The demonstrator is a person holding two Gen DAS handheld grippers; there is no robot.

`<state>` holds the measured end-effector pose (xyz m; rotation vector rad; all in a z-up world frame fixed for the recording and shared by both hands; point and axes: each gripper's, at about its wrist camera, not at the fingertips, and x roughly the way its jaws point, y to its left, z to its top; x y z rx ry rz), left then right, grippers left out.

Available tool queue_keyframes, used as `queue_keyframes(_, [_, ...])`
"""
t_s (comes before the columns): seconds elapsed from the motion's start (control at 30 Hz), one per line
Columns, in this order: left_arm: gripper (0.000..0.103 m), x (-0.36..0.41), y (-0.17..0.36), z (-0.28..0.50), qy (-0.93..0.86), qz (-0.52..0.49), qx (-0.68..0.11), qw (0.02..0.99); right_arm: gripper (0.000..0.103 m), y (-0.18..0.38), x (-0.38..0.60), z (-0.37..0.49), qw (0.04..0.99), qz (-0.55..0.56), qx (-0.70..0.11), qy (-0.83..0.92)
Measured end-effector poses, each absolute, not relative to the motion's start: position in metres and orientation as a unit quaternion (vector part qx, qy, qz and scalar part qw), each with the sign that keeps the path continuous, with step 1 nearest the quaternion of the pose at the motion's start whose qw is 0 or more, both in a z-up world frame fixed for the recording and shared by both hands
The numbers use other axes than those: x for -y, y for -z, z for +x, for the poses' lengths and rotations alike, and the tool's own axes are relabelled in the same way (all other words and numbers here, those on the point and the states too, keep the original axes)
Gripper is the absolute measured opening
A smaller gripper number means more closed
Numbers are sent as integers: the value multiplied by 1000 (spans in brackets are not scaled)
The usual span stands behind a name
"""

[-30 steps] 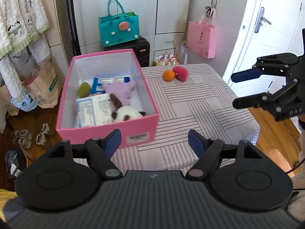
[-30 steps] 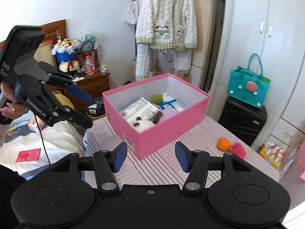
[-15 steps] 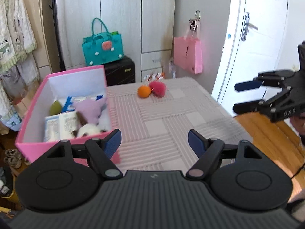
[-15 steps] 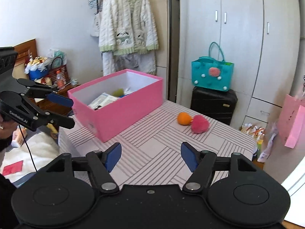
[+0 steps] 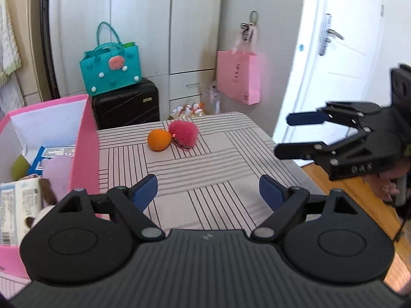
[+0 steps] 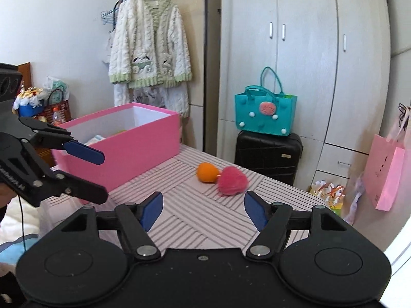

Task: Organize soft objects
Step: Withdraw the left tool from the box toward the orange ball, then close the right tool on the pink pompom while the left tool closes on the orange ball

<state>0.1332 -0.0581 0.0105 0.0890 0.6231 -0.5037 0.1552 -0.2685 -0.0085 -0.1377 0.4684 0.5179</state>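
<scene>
Viewing both wrist cameras, I register the striped table as the largest work surface; its grey and pink cloth carries every task item.

1. Pink box: it stands on the table's left part as the left wrist camera sees it, open at the top. Inside I see a printed white packet, a blue packet, a lilac plush, a green item and a brown-and-white plush at the near wall.

2. Left gripper: I read its jaws as apart, having just been opening, with only bare tablecloth between the blue pads. It sits above the table's near part, beside the box.

3. Right gripper: its jaws also stand apart, having just been opening, and nothing lies between them. In the left wrist view it hangs off the table's right edge, with a hand behind it.

4. Pink pom-pom: it lies on the table near the far edge, loose and gripped by nothing.

5. Orange ball: it rests touching the pom-pom, on the side toward the box, well apart from both grippers.
</scene>
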Motion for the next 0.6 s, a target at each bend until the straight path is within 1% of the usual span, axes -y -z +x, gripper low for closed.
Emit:
queue_keyframes(0.03, [86, 61, -7, 140, 240, 39, -304, 921, 80, 12, 271, 161, 938, -62, -232, -251])
queue_keyframes(0.1, [86, 66, -1, 154, 227, 32, -308, 924, 83, 20, 275, 174, 937, -59, -243, -242])
queue_keyframes(0.3, [87, 74, 5, 185, 222, -17, -304, 926, 83, 44, 285, 223, 933, -67, -274, -225])
queue_keyframes(0.43, [87, 80, 11, 204, 201, -8, -311, 929, 83, 55, 283, 246, 927, -102, -281, -226])
queue_keyframes(0.5, [87, 80, 15, 213, 188, -12, -315, 930, 83, 60, 283, 257, 921, -98, -288, -242])
queue_keyframes(0.6, [84, 82, 22, 229, 171, -18, -320, 932, 83, 66, 278, 272, 913, -95, -292, -267])
